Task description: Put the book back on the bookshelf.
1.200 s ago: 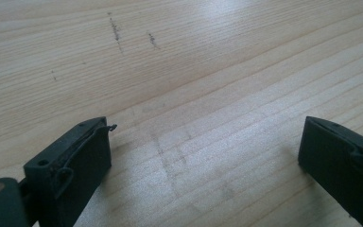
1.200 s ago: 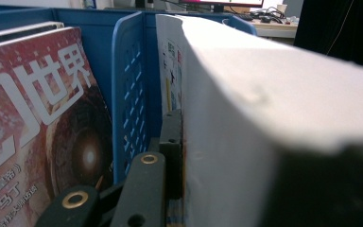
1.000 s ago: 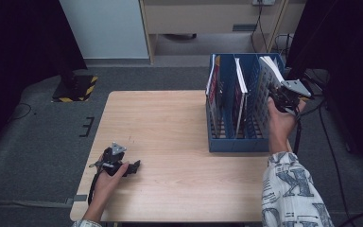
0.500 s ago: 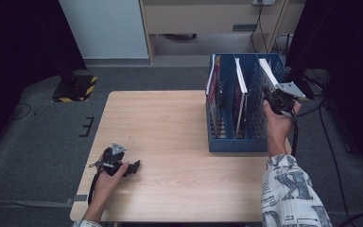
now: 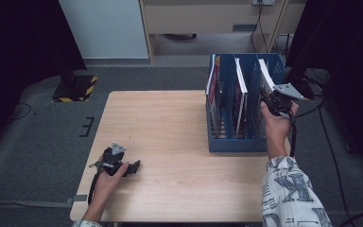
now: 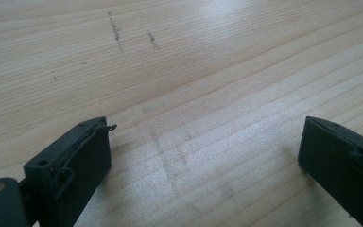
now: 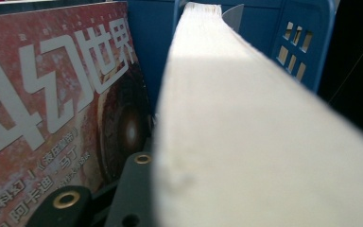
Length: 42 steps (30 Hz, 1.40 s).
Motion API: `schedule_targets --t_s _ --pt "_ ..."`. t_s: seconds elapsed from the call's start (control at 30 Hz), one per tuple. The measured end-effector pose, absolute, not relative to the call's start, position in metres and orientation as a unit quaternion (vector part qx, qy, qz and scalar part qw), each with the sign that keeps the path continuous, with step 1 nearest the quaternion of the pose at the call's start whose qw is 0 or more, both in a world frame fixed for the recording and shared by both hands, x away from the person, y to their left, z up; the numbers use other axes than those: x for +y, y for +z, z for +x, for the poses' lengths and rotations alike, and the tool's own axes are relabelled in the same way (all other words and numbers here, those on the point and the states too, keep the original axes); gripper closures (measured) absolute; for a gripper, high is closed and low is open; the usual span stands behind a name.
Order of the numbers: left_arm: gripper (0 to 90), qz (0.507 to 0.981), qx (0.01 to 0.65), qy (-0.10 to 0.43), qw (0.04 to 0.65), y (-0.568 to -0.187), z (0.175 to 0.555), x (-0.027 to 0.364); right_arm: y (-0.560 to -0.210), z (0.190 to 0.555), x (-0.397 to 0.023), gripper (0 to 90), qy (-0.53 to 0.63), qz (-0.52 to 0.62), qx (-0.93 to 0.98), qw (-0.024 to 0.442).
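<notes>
A blue file rack point(image 5: 238, 142) stands on the right side of the wooden table point(image 5: 170, 123), with magazines upright in its compartments. My right gripper point(image 5: 270, 101) is at the rightmost compartment, shut on a thick book point(image 5: 266, 75) that leans there. In the right gripper view the book's pale page edge point(image 7: 246, 132) runs up from between the jaws, one black finger point(image 7: 132, 189) lies against its left side, and a red magazine cover point(image 7: 52, 94) stands to the left. My left gripper point(image 5: 134, 167) rests on the table near the front left, open, with bare wood between its fingers point(image 6: 71, 165).
The rack's blue back wall point(image 7: 302, 42) rises behind the book. Beyond the table are a grey carpeted floor point(image 5: 52, 142), a pale cabinet point(image 5: 108, 28) and cables at the right point(image 5: 321, 123). The wood between the two hands is bare.
My right gripper has shifted a little to the left at the rack's right compartment, and the book's top has moved with it. The left gripper has stayed still.
</notes>
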<state>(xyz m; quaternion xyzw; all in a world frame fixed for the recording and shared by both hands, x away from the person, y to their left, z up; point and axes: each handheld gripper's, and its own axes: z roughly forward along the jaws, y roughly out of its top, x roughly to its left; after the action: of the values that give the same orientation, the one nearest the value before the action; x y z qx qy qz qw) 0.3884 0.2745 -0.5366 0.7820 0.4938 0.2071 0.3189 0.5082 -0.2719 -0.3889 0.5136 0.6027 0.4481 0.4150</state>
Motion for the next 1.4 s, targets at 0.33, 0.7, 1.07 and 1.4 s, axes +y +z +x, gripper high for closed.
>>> schedule_targets --t_s 0.33,0.7,1.07,1.4 --pt "2.2 0.782 0.494 0.207 0.319 -0.537 0.389 0.275 -0.387 0.506 -0.270 61.6 0.454 0.511 0.606 0.406" --pt "2.1 0.782 0.494 0.206 0.319 -0.537 0.389 0.275 -0.385 0.502 -0.272 48.7 0.461 0.513 0.605 0.399" --pt "2.1 0.782 0.494 0.206 0.319 -0.537 0.389 0.275 -0.381 0.496 -0.274 36.1 0.460 0.518 0.605 0.392" --pt "2.1 0.782 0.494 0.206 0.319 -0.537 0.389 0.275 -0.382 0.488 -0.278 24.0 0.459 0.528 0.610 0.373"
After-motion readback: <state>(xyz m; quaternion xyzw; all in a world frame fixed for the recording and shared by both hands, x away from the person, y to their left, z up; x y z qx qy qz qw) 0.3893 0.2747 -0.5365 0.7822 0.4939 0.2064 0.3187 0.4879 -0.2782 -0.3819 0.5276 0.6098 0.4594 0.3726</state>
